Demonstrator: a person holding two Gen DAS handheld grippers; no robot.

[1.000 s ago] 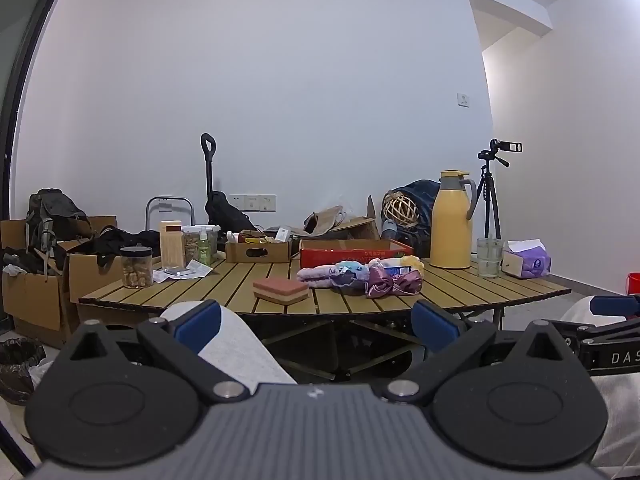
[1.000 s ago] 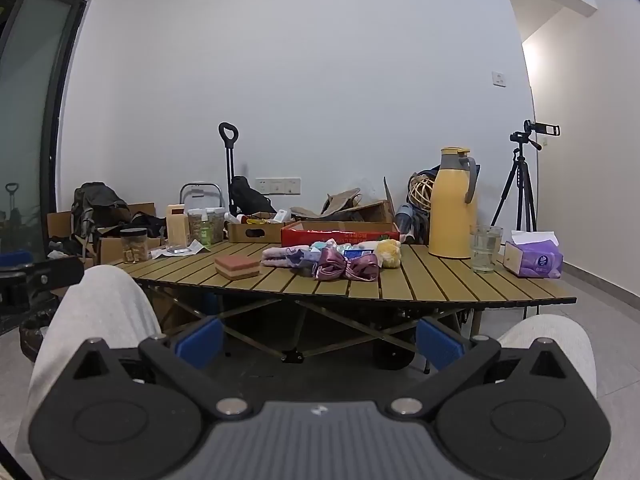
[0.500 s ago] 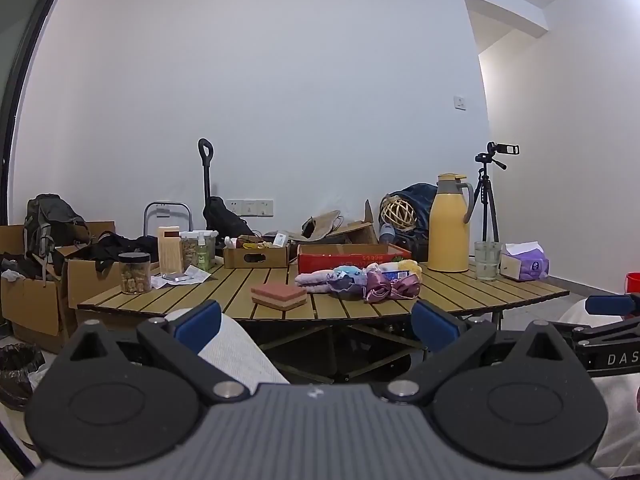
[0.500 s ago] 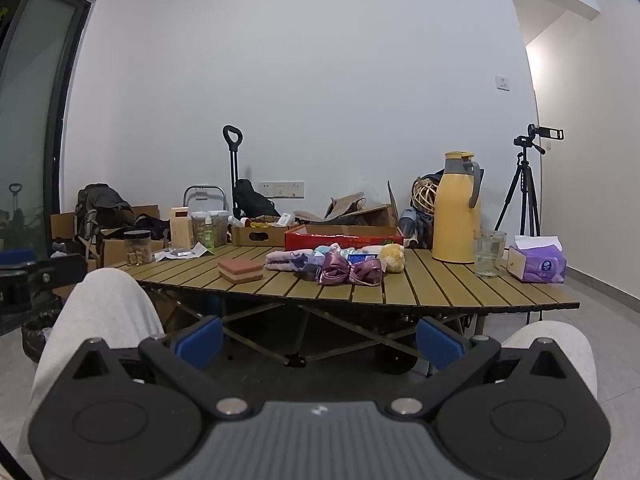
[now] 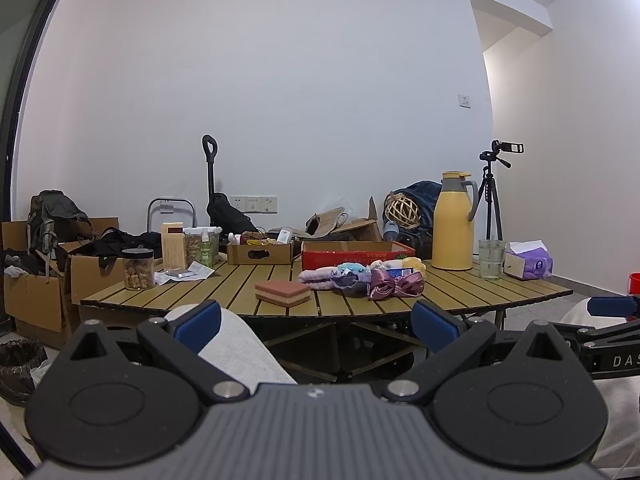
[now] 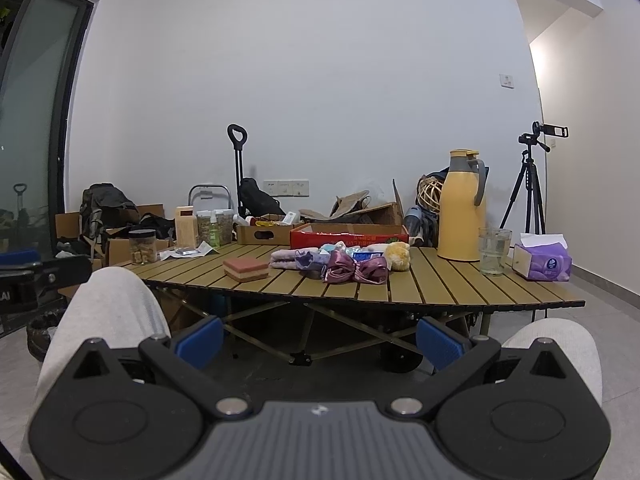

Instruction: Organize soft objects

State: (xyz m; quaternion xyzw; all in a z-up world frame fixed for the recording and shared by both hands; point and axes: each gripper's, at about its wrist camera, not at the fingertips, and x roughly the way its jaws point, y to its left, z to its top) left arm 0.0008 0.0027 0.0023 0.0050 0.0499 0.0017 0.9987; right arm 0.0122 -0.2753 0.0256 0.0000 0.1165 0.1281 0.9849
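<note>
A pile of soft things lies mid-table: a purple satin bow (image 5: 394, 285) (image 6: 354, 271), a lilac folded cloth (image 5: 318, 275) (image 6: 285, 257), a dark purple fabric piece (image 5: 347, 280), a yellow plush ball (image 6: 398, 255) and a pink-and-cream sponge (image 5: 283, 293) (image 6: 245, 269). A red cardboard tray (image 5: 354, 253) (image 6: 347, 235) stands behind them. My left gripper (image 5: 316, 327) and right gripper (image 6: 319, 340) are both open and empty, held low in front of the table, well short of the pile.
On the slatted wooden table (image 5: 240, 284) stand a yellow thermos (image 5: 454, 221), a glass (image 5: 491, 258), a purple tissue pack (image 5: 528, 265), a nut jar (image 5: 138, 268) and a small cardboard box (image 5: 259, 252). My knees in grey trousers (image 6: 106, 312) are below. Boxes and a backpack (image 5: 54, 216) stand at left.
Both views shifted slightly; the table sits a little lower and nearer in the left view. Both grippers stay open and empty.
</note>
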